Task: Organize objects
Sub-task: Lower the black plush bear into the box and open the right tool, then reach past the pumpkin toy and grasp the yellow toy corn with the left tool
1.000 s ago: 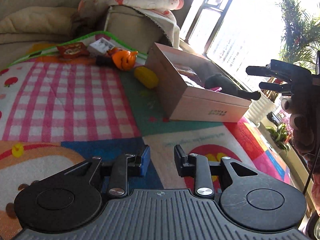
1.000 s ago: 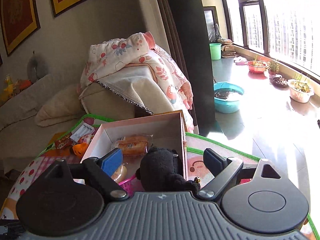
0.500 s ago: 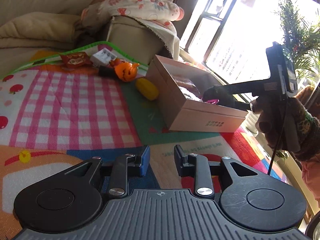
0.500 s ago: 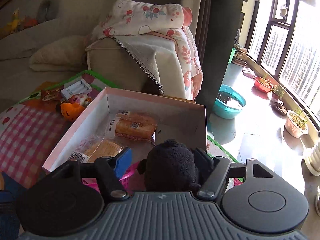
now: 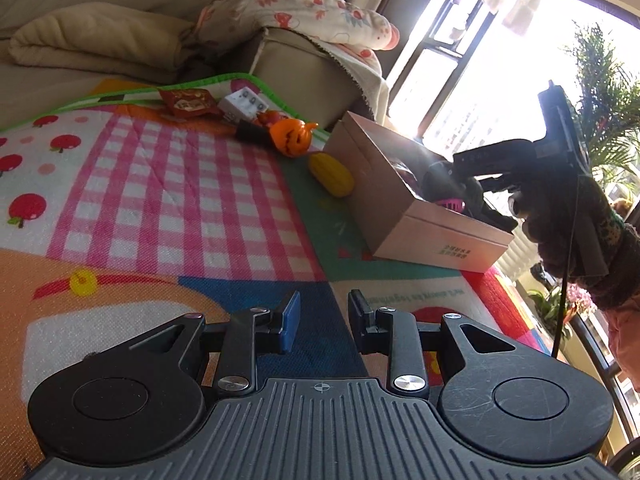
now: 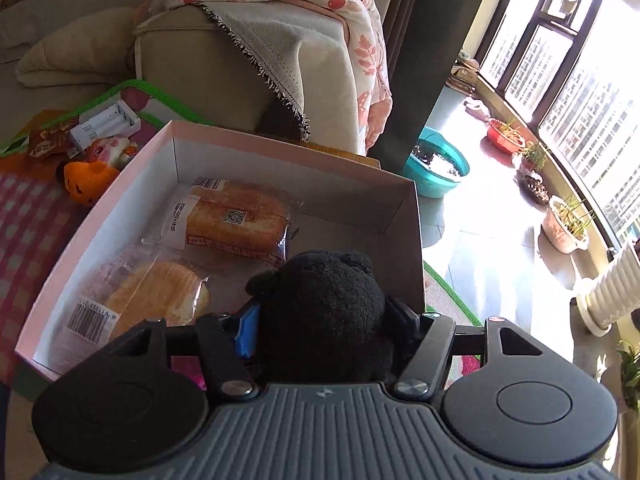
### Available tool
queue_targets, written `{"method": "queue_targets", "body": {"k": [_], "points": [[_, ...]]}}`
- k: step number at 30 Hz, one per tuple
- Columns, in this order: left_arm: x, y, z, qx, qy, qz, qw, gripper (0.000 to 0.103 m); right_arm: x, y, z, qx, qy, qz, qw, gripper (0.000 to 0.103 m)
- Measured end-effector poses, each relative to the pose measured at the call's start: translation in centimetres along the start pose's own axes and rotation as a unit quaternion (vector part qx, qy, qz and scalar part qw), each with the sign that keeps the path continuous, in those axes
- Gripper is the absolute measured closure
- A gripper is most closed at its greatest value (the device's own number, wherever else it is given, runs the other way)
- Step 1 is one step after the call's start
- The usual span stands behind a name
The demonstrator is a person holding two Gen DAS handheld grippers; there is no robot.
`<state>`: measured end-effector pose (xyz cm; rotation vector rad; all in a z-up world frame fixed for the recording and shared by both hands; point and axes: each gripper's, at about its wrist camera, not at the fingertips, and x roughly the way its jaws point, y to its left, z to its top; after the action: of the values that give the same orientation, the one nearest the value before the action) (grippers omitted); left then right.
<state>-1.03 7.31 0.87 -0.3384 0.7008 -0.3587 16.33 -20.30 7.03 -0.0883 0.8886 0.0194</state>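
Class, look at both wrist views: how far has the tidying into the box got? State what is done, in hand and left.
Done: two wrapped bread packs lie in the pink box. In hand: the right gripper is shut on the black plush toy over the box's near end. Left: the orange pumpkin toy, yellow toy, red packet and white battery case remain on the mat; the left gripper is open.

One box [image 6: 100, 220], two wrapped breads [image 6: 240, 220] inside, one black plush [image 6: 324, 312], one pumpkin toy [image 5: 291, 138], one yellow toy [image 5: 332, 174].
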Motion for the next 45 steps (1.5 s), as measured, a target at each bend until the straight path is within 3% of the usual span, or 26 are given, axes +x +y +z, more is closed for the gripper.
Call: {"method": "queue_targets", "body": {"k": [3, 7, 11, 19, 22, 26, 30, 36, 45], "points": [[-0.1, 0.6, 0.0, -0.008, -0.001, 0.004, 1.0000, 0.072, -2.2, -1.8, 1.7, 0.070, -0.024, 0.061, 0.995, 0.041], [0.1, 1.1, 0.0, -0.020, 0.001, 0.005, 0.9998, 0.073, -4.4, -3.2, 2.5, 0.114, -0.051, 0.111, 0.986, 0.040], [0.3, 0.8, -0.3, -0.018, 0.007, 0.002, 0.9998, 0.073, -3.5, -4.0, 1.1, 0.121, -0.027, 0.139, 0.983, 0.030], [0.9, 0.4, -0.1, -0.015, 0.012, 0.007, 0.9998, 0.073, -7.5, -5.1, -3.0, 0.085, -0.102, 0.086, 0.987, 0.011], [1.4, -0.2, 0.5, -0.005, 0.014, 0.012, 0.9998, 0.073, -9.2, -3.7, -5.4, 0.047, -0.141, 0.057, 0.987, 0.000], [2.4, -1.1, 3.1, 0.023, -0.011, 0.029, 0.9992, 0.073, -10.6, -0.2, -9.6, -0.016, -0.179, 0.041, 0.983, 0.000], [4.7, -1.3, 7.1, 0.026, -0.038, 0.049, 0.9977, 0.073, -10.4, 3.1, -13.4, -0.058, -0.184, 0.052, 0.980, 0.000], [10.4, 0.2, 12.8, -0.055, -0.039, 0.052, 0.9964, 0.073, -9.5, 5.7, -16.7, -0.050, -0.168, 0.103, 0.979, 0.000], [16.6, -1.6, 13.0, -0.013, -0.043, 0.133, 0.9901, 0.070, -9.0, 6.5, -17.8, -0.052, -0.176, 0.097, 0.978, 0.000]]}}
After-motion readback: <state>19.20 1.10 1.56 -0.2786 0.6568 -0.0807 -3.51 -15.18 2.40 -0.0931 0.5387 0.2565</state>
